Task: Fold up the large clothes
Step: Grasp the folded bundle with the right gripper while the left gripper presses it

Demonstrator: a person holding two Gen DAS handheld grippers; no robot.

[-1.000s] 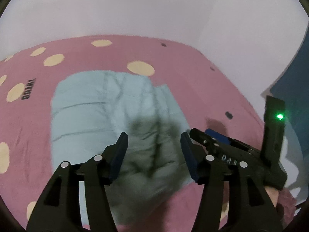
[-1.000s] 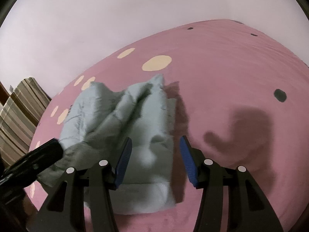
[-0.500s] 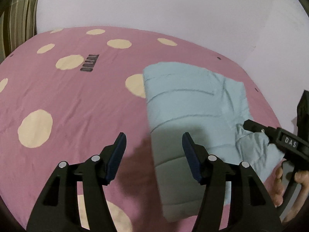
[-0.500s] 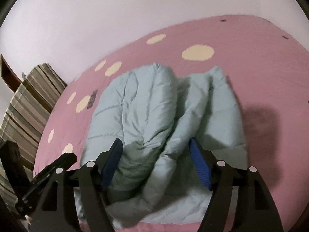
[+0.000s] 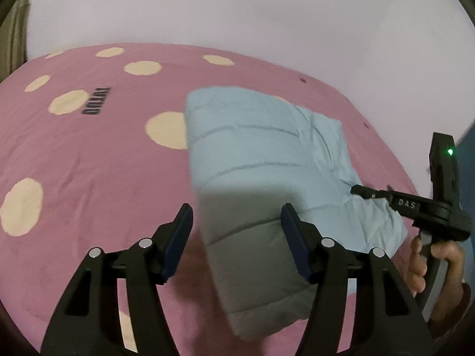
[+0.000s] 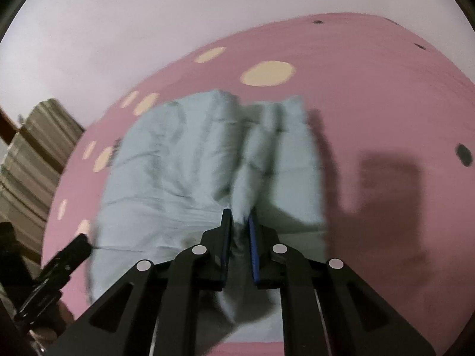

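Pink spotted bedspread; right hand-held gripper just clamped on pale-blue padded garment, left hand-held gripper apart.

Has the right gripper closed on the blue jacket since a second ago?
Yes. The right gripper has just closed, pinching a jacket fold; before, its jaws stood open above it.

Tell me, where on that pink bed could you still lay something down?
The pink bedspread is bare to the left of the light blue padded garment, around the cream dots and the dark lettering. Another bare stretch lies right of the garment, toward the dark spot. It is crowded near the garment's front edge, where both tongs work.
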